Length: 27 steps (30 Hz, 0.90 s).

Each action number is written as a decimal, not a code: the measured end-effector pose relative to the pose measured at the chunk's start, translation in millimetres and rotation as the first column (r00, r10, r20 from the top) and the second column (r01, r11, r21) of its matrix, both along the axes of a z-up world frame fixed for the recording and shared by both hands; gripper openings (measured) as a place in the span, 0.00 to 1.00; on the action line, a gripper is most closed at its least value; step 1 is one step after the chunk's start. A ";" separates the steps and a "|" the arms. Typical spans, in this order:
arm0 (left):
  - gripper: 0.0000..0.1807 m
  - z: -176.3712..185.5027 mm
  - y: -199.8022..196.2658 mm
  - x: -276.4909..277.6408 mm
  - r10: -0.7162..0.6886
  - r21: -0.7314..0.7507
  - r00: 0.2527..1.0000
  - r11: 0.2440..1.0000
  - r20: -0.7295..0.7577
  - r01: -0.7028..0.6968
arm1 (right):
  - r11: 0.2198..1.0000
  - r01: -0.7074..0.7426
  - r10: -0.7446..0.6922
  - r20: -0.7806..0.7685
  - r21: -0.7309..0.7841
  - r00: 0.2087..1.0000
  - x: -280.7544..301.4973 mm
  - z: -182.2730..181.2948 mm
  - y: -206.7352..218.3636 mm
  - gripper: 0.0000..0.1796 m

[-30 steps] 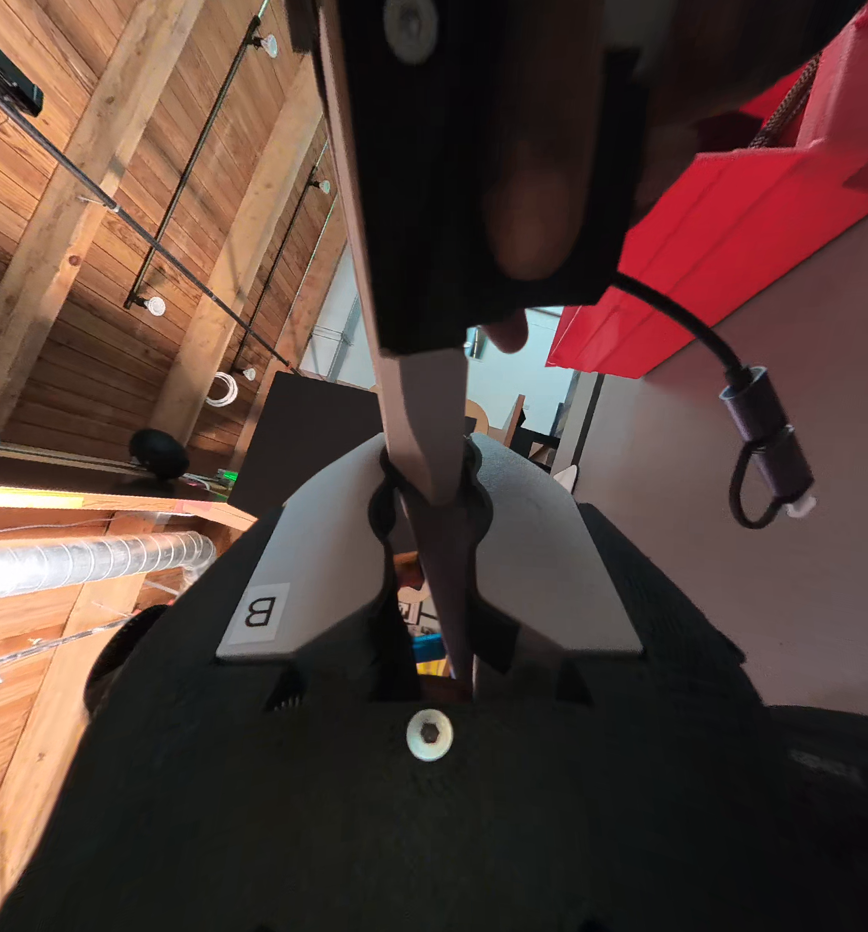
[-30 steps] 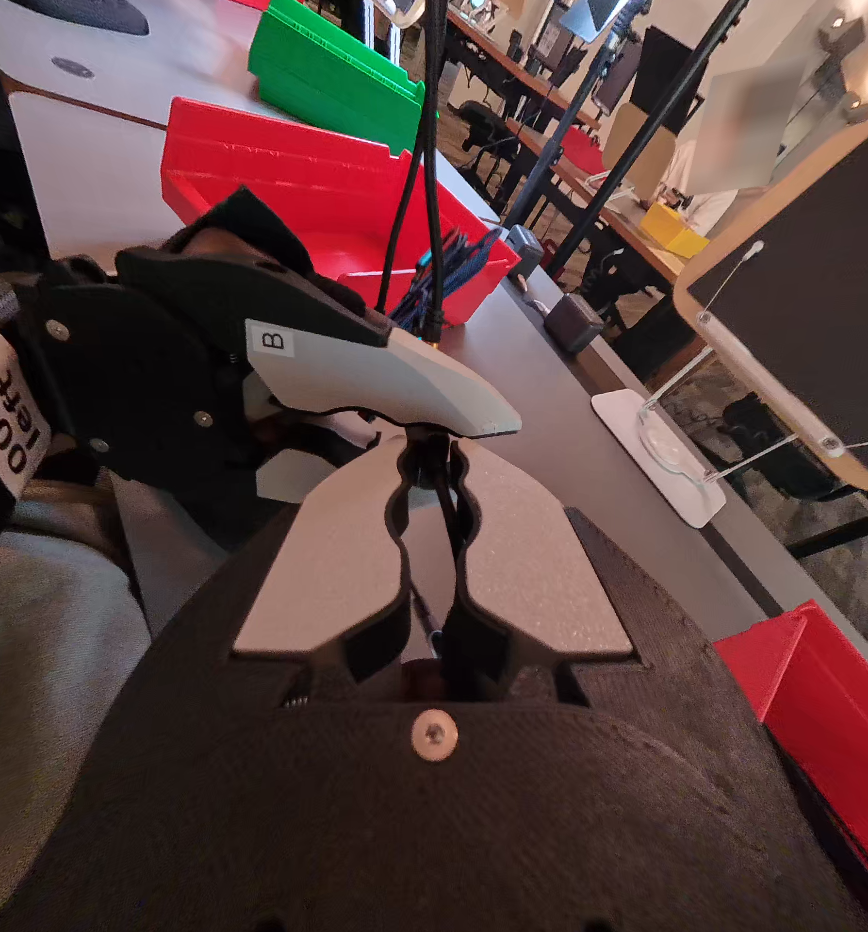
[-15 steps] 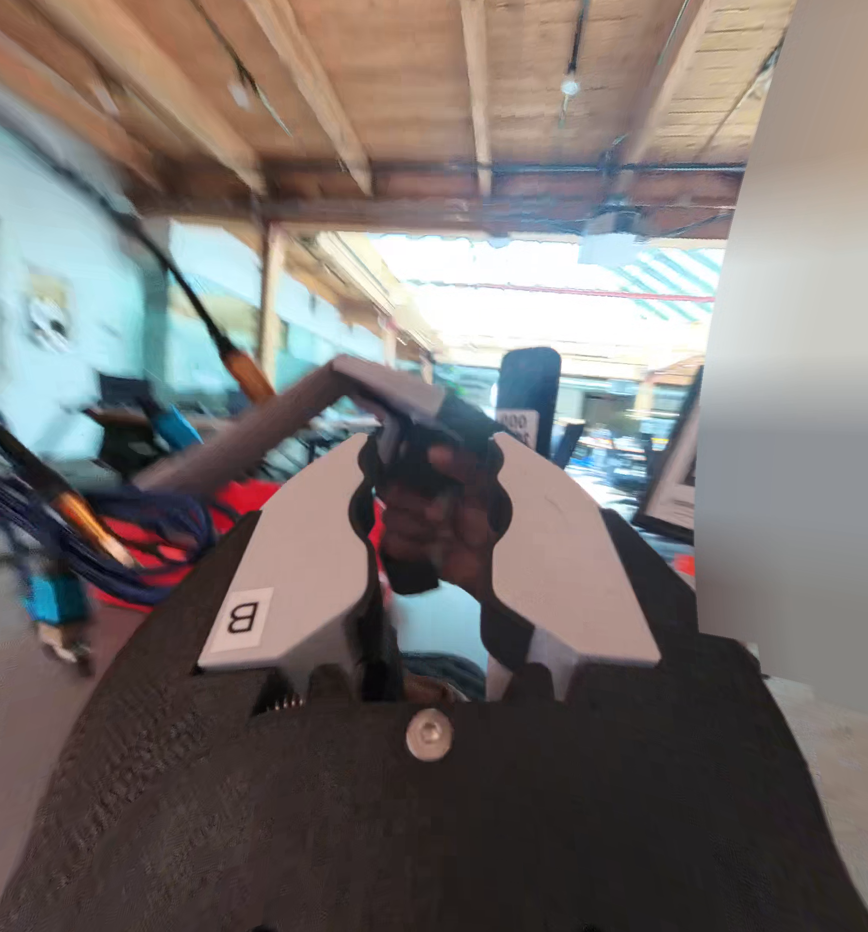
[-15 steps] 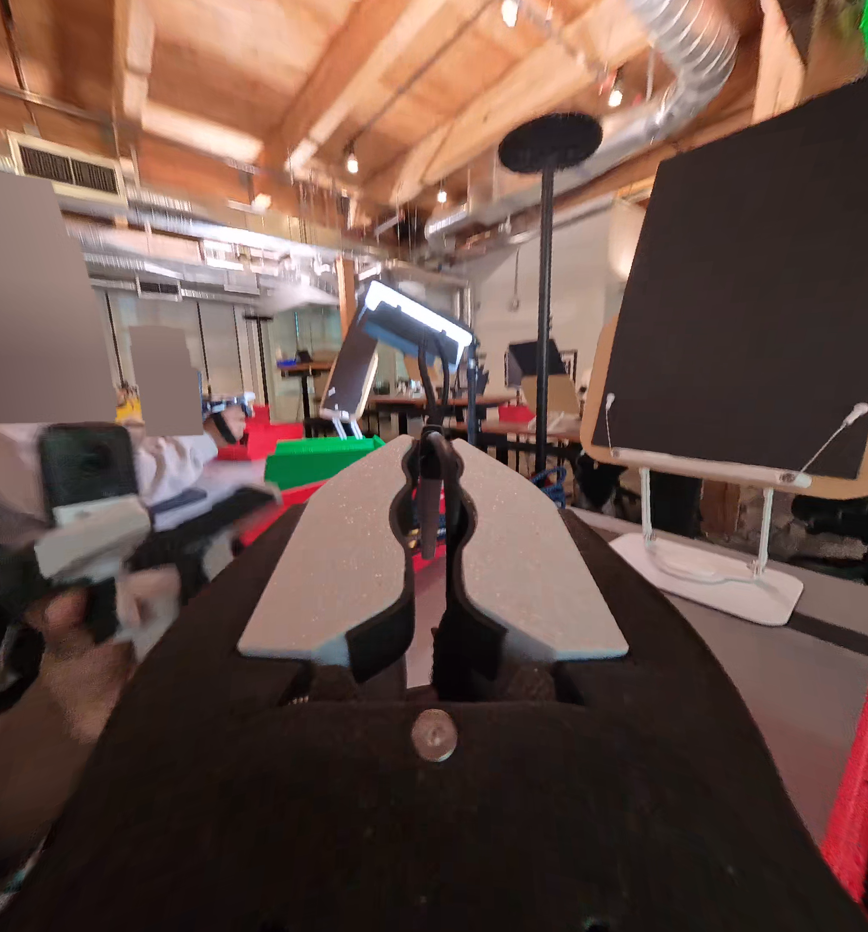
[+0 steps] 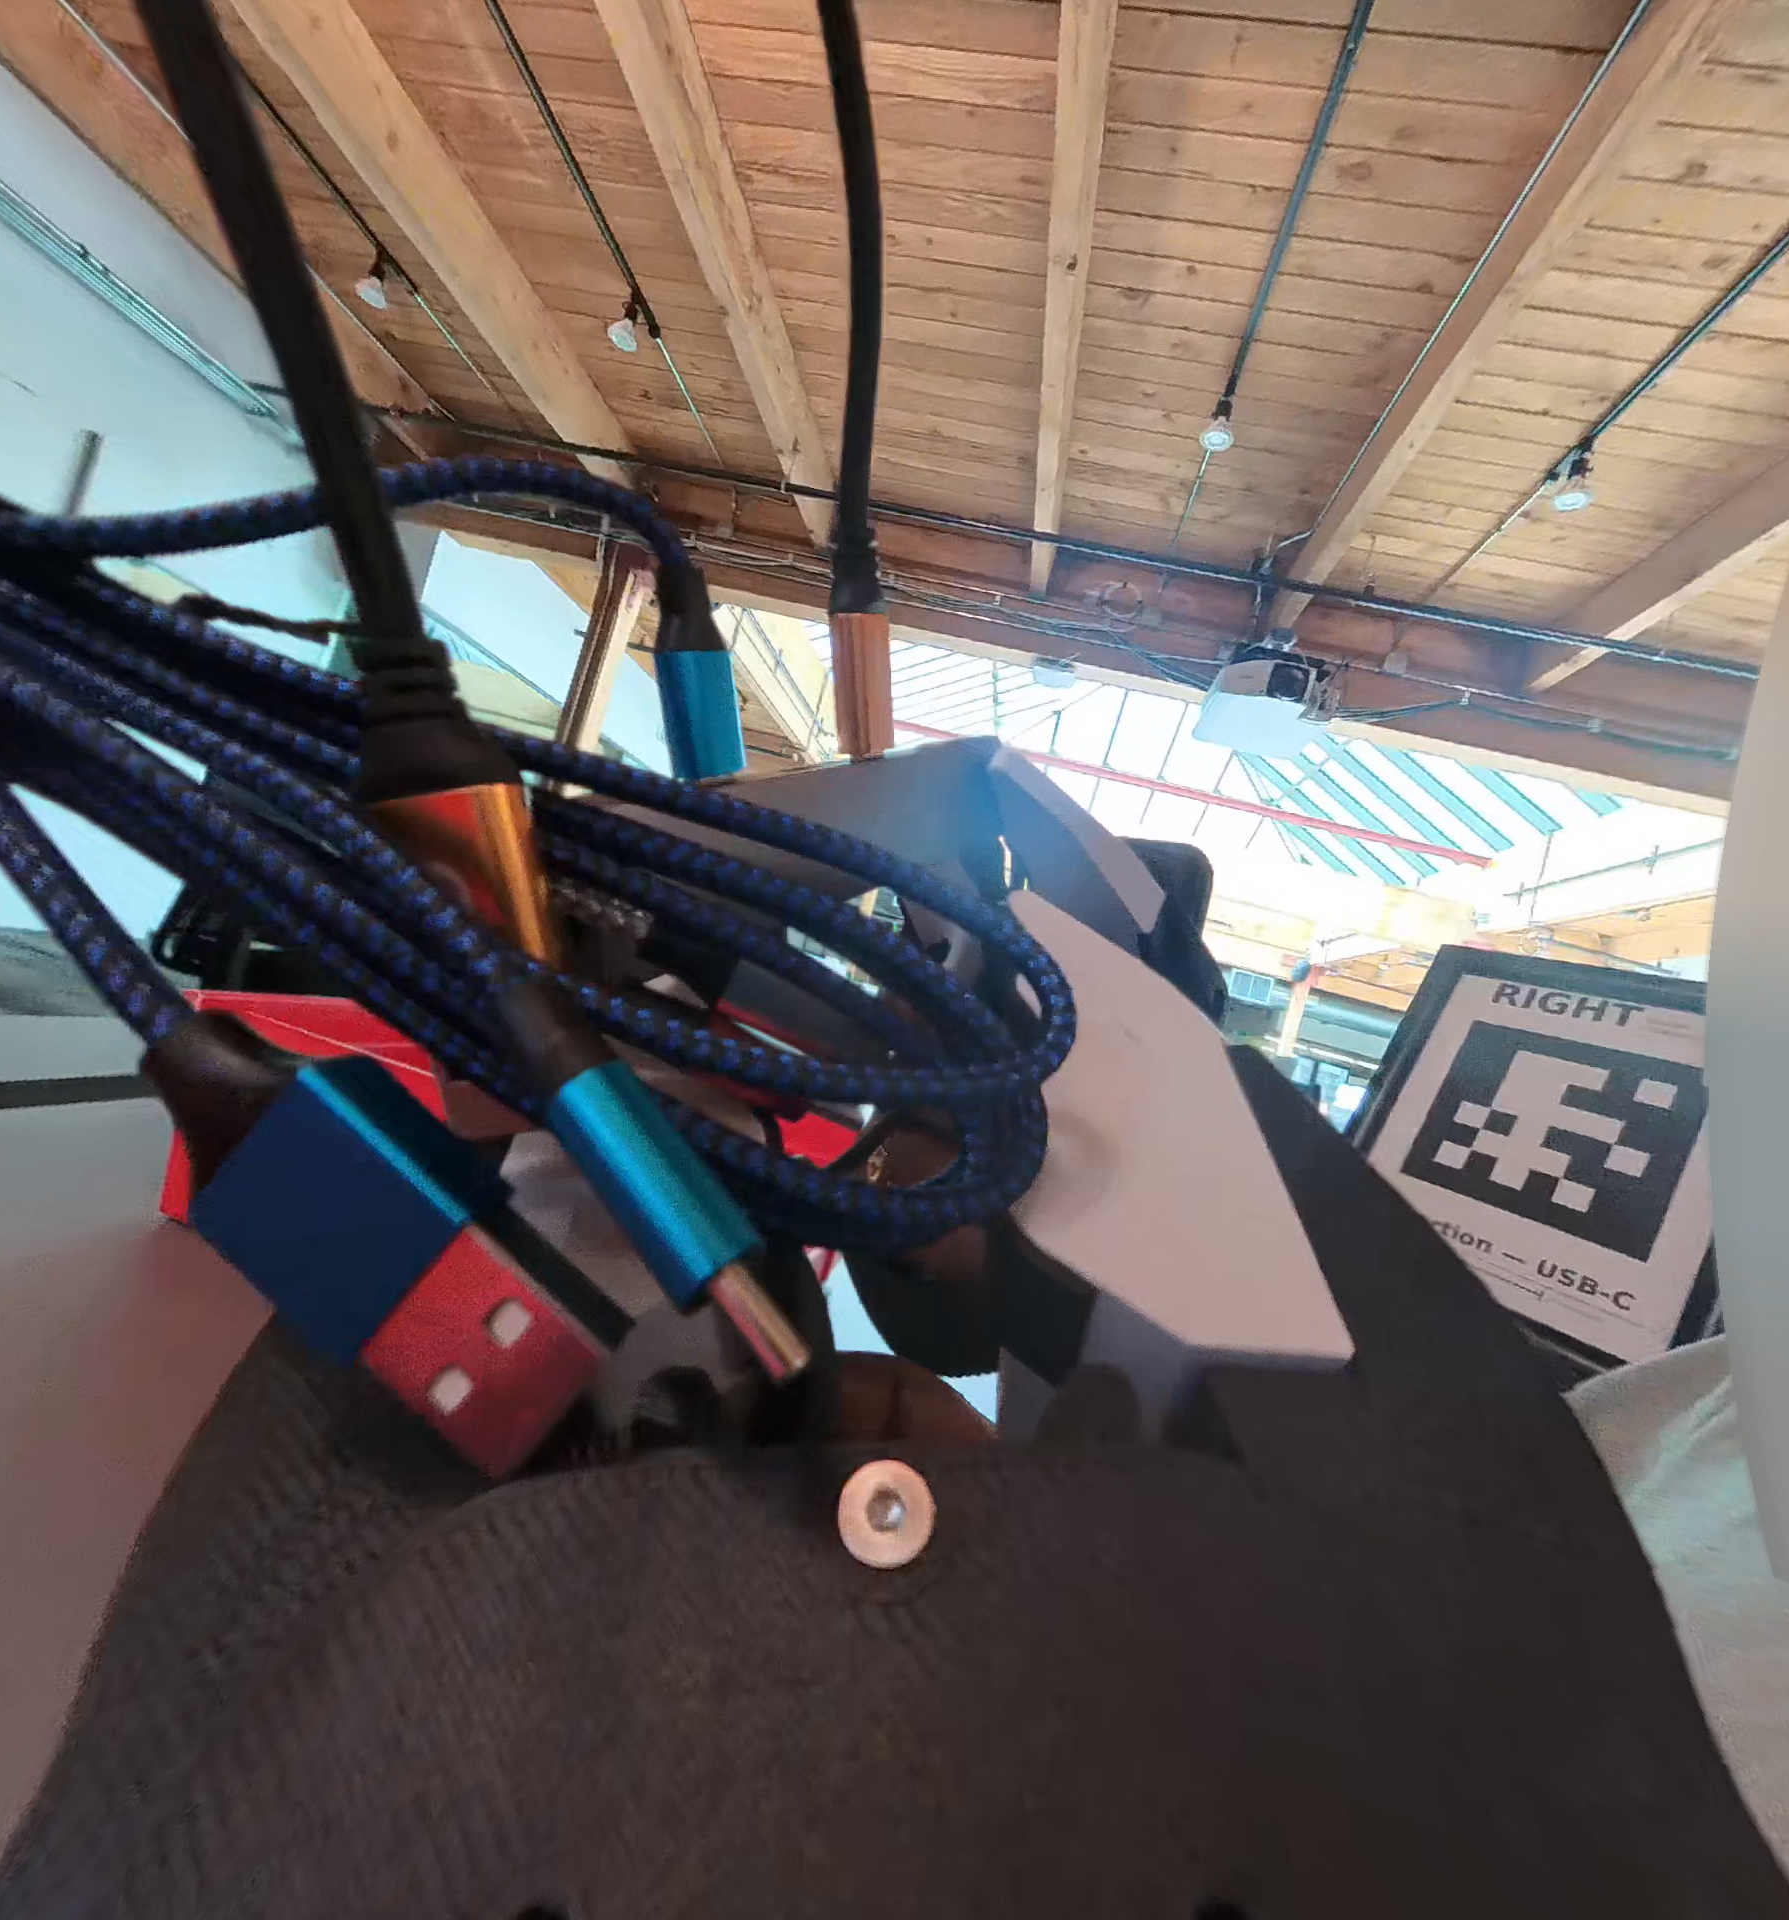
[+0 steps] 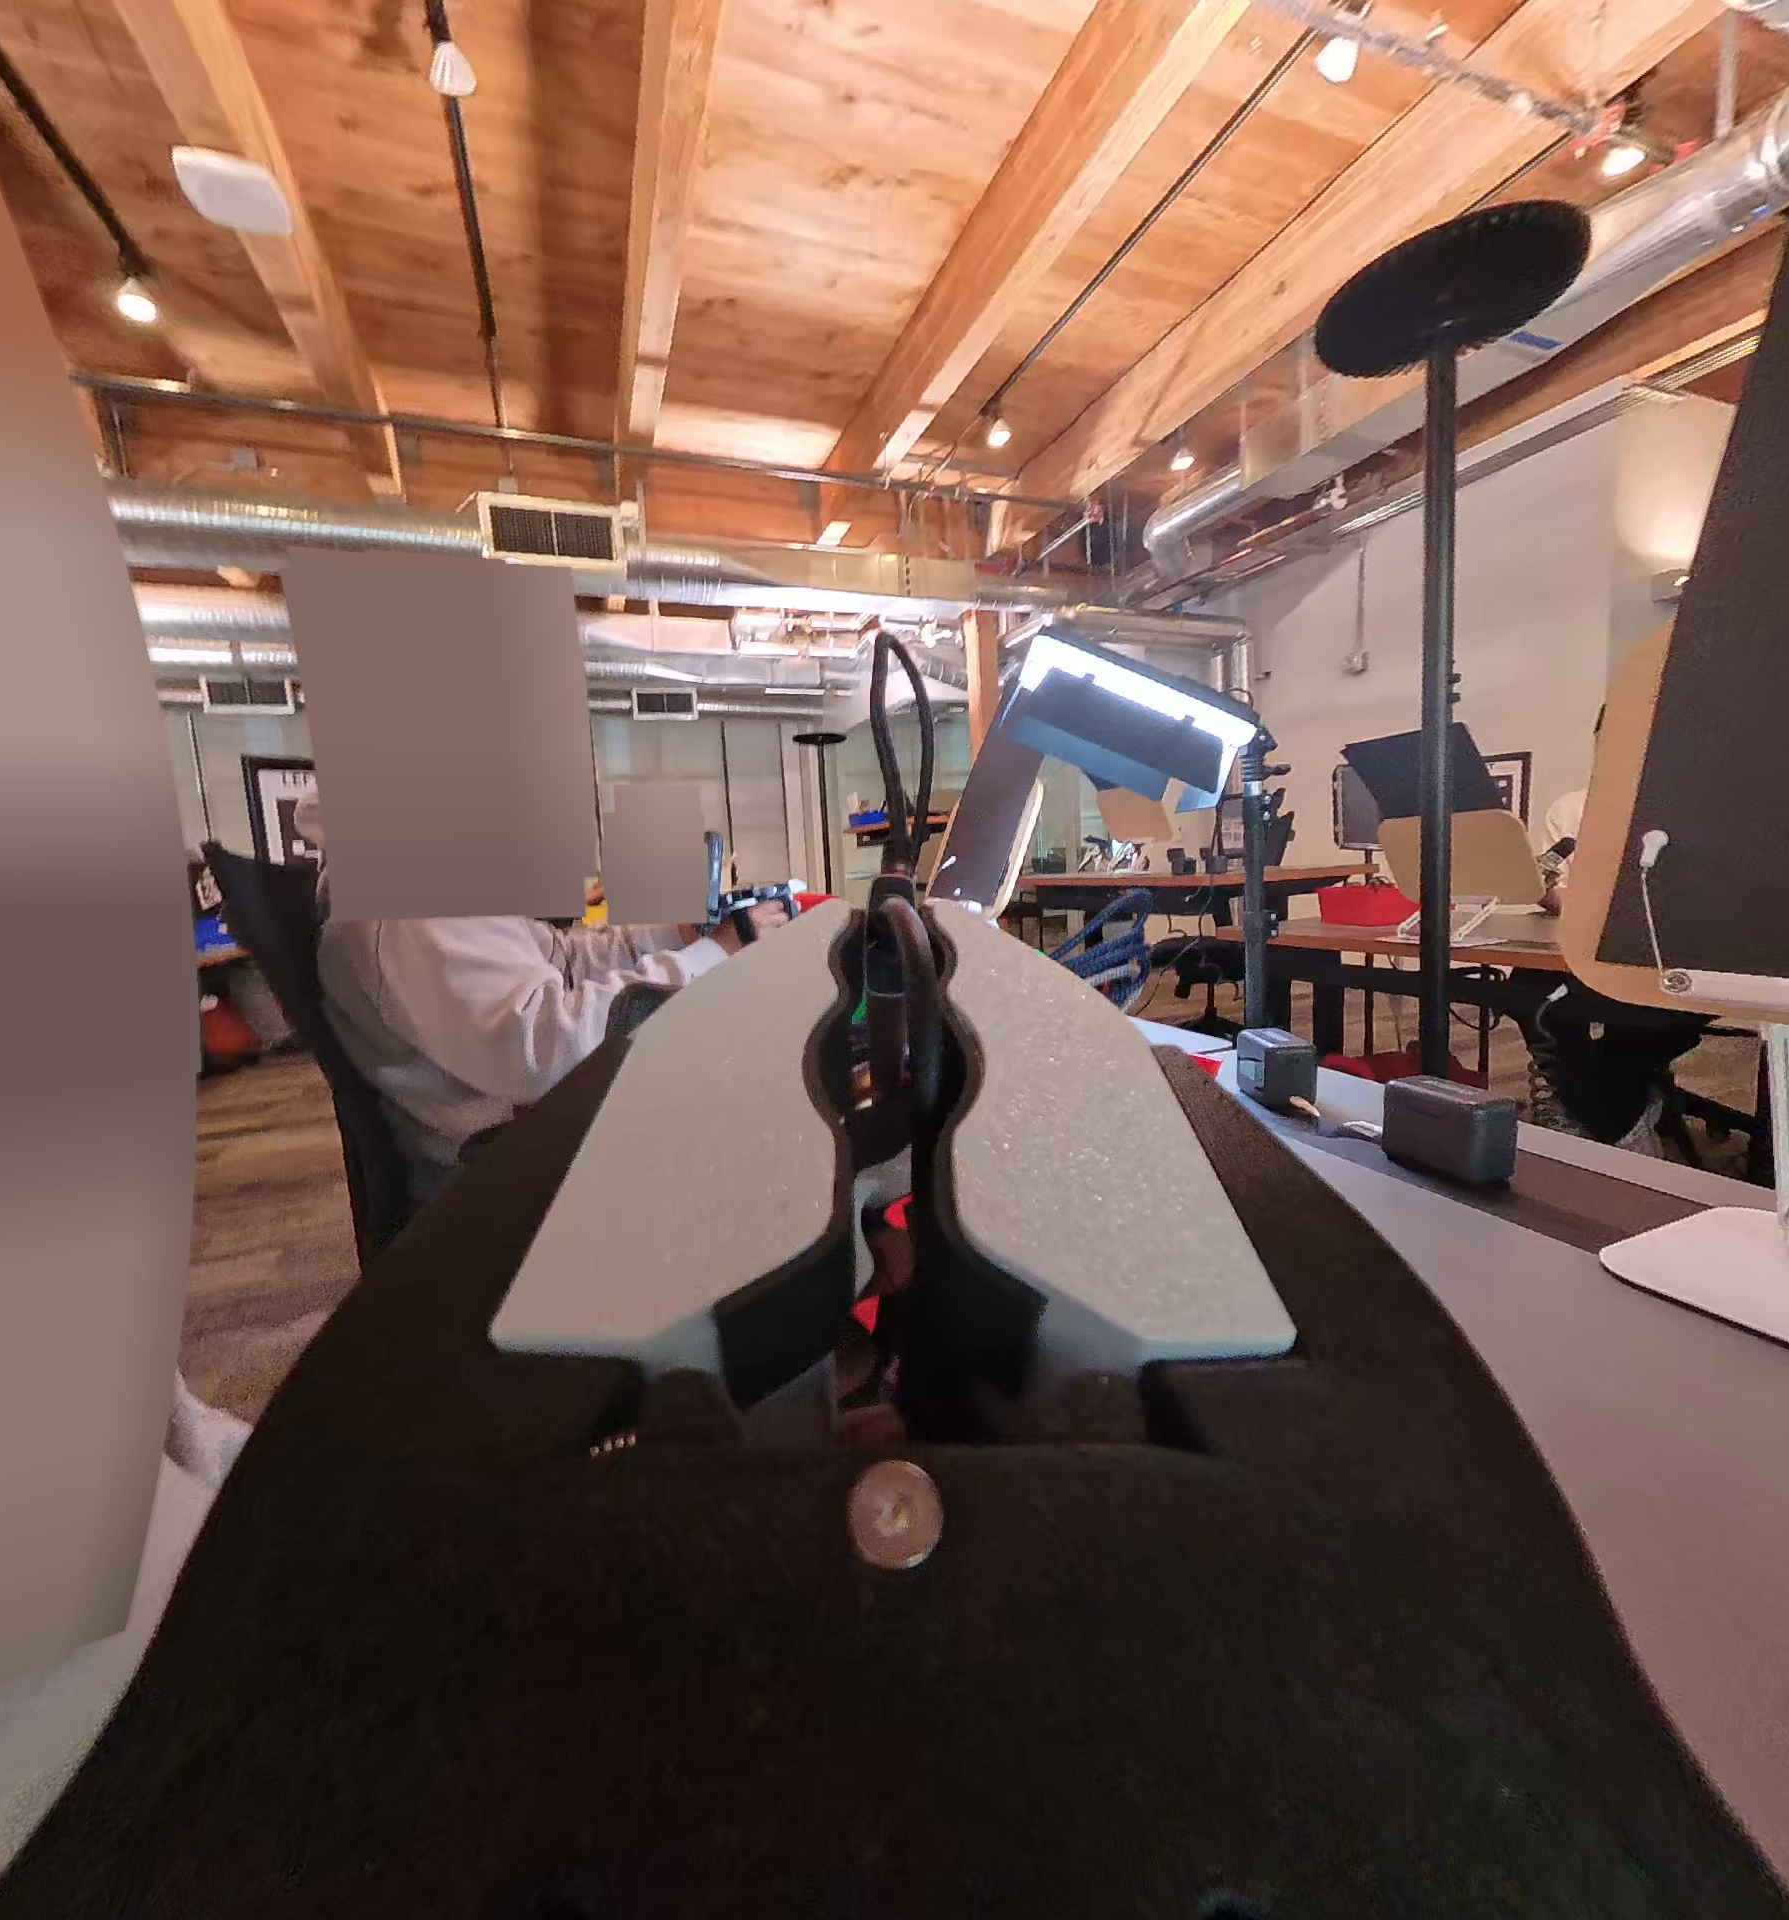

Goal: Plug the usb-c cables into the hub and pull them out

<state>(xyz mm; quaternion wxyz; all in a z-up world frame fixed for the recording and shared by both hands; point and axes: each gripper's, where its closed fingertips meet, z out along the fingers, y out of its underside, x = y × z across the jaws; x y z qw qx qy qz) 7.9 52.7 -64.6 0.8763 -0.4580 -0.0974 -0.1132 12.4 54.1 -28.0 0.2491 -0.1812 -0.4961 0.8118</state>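
Observation:
In the left wrist view a bundle of blue braided cables (image 5: 578, 935) hangs close to the lens and hides my left gripper's (image 5: 931, 894) left finger. A blue USB-A plug (image 5: 391, 1257) and a blue USB-C plug (image 5: 661, 1184) dangle free. The grey hub (image 5: 869, 805) meets my fingertips, with a blue plug (image 5: 698, 696) and a copper plug (image 5: 859, 686) in its top edge. My right finger stands in its shut position. My right gripper (image 6: 890, 914) is shut on a black cable (image 6: 895, 966) that loops above the tips.
A red bin (image 5: 329, 1029) lies behind the bundle, and the right gripper's marker tag (image 5: 1544, 1132) shows at the right. The grey table (image 6: 1492, 1455) holds a white stand base (image 6: 1742, 1288) with a black board (image 6: 1763, 727) and a dark box (image 6: 1446, 1127). A pole (image 6: 1441, 623) and seated people stand beyond. Some 4 centimeters of space lies between my two pairs of fingers.
Both views have swung up from the table toward the ceiling. The cable bundle now hangs right before the left lens. The right gripper stays shut on the black cable.

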 end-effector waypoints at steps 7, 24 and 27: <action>0.26 -1.9 -11.5 -20.6 0.165 0.009 0.986 0.986 -0.013 -0.165 | 0.990 -0.033 0.028 0.037 0.139 0.999 -1.1 -14.1 -8.5 0.05; 0.10 -1.3 -19.1 -15.2 0.194 -0.047 0.949 0.976 -0.250 -0.212 | 0.868 -0.087 0.013 0.152 0.489 0.988 -10.6 -66.5 -10.2 0.07; 0.06 -3.6 -17.2 -14.0 0.119 -0.051 0.972 0.990 -0.204 -0.132 | 0.815 0.025 -0.068 0.054 0.579 0.996 -16.1 -72.3 -6.5 0.11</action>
